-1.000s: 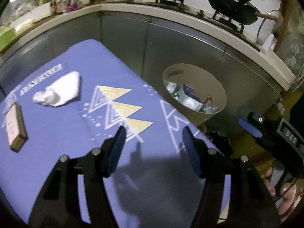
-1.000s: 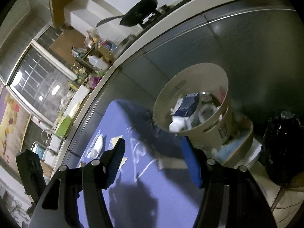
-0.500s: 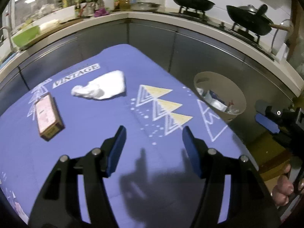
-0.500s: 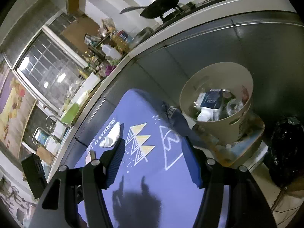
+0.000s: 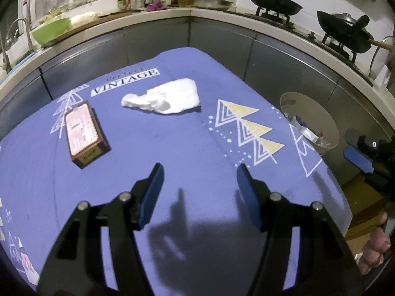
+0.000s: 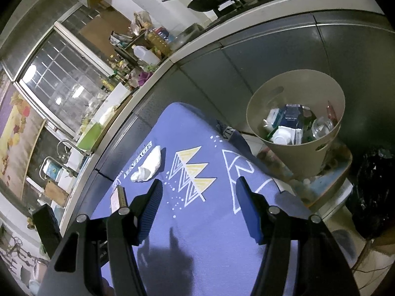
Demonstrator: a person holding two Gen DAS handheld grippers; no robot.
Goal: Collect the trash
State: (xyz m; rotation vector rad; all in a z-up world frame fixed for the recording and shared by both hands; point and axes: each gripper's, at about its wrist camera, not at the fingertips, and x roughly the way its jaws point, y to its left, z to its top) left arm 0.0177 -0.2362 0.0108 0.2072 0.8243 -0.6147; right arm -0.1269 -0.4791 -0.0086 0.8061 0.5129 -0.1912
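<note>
**Kitchen table with trash, both claws empty**

Left gripper (image 5: pixel 200 170): jaws spread wide, nothing between them, above the purple printed cloth (image 5: pixel 172 148). Right gripper (image 6: pixel 198 185): likewise wide and empty.
Small brown box (image 5: pixel 84 133): lying flat at 10 o'clock of the left claw.
Crumpled white tissue (image 5: pixel 163 97): on the cloth at 12 o'clock, near the "VINTAGE" print, well apart from the box.
Beige waste bin (image 6: pixel 306 157): off the table edge at 2 o'clock, holding cartons and a clear cup.
Grey cabinets and counter (image 5: pixel 222 14) beyond; woks on the stove.
Left view only: a person's fingers (image 5: pixel 375 249). Right view only: barred window (image 6: pixel 61 81), black bag (image 6: pixel 370 197).
</note>
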